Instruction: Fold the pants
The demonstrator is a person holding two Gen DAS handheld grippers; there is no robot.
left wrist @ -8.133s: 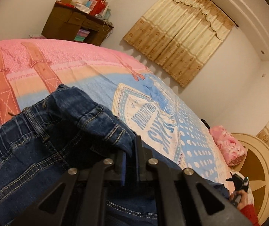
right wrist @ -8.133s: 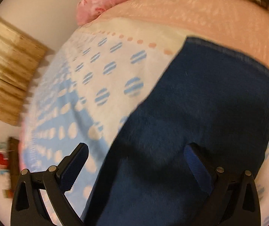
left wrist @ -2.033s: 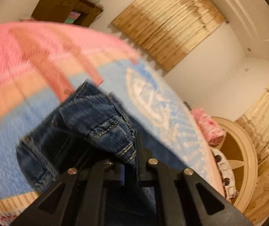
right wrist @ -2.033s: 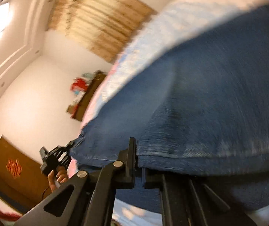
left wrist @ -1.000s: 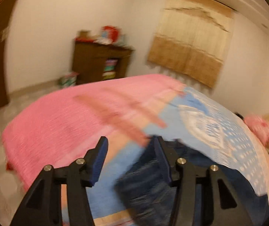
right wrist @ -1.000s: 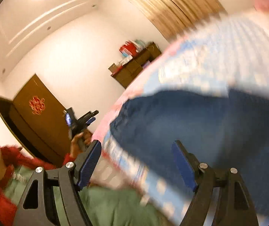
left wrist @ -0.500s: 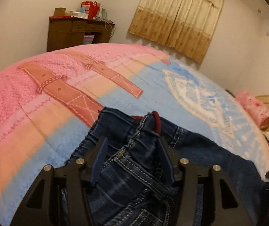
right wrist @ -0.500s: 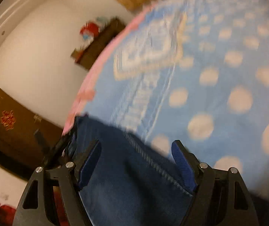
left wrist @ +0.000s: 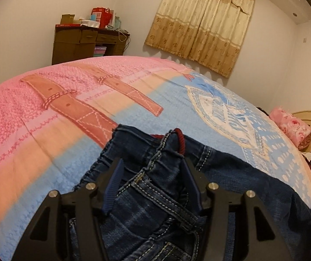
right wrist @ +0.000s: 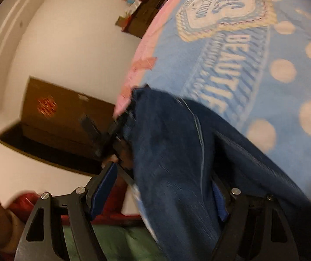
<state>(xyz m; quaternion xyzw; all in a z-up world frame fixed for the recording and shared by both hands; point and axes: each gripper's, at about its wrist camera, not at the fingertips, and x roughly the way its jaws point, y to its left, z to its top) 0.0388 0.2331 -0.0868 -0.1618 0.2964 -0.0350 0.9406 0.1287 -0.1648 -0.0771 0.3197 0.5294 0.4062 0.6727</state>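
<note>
Bare bedspread (left wrist: pixel 46 130) left of jeans (left wrist: pixel 155 195)

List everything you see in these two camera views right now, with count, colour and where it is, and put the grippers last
jeans: one pair, dark blue denim with red waistband lining, lying on the near part of the bed
bedspread: one, pink, peach and light blue with brown belt print and white dots, covering the bed
pillow: one, pink floral, far right end of the bed
headboard: one, cream, behind the pillow
desk: one, dark brown wood, against the far wall, red and pale items on top
curtain: one, beige and tan, on the far wall
door: one, dark brown with a red emblem, in the right wrist view
left gripper: black with blue pads, open, straddling the waistband
right gripper: black with blue pads, open, astride a denim edge
</note>
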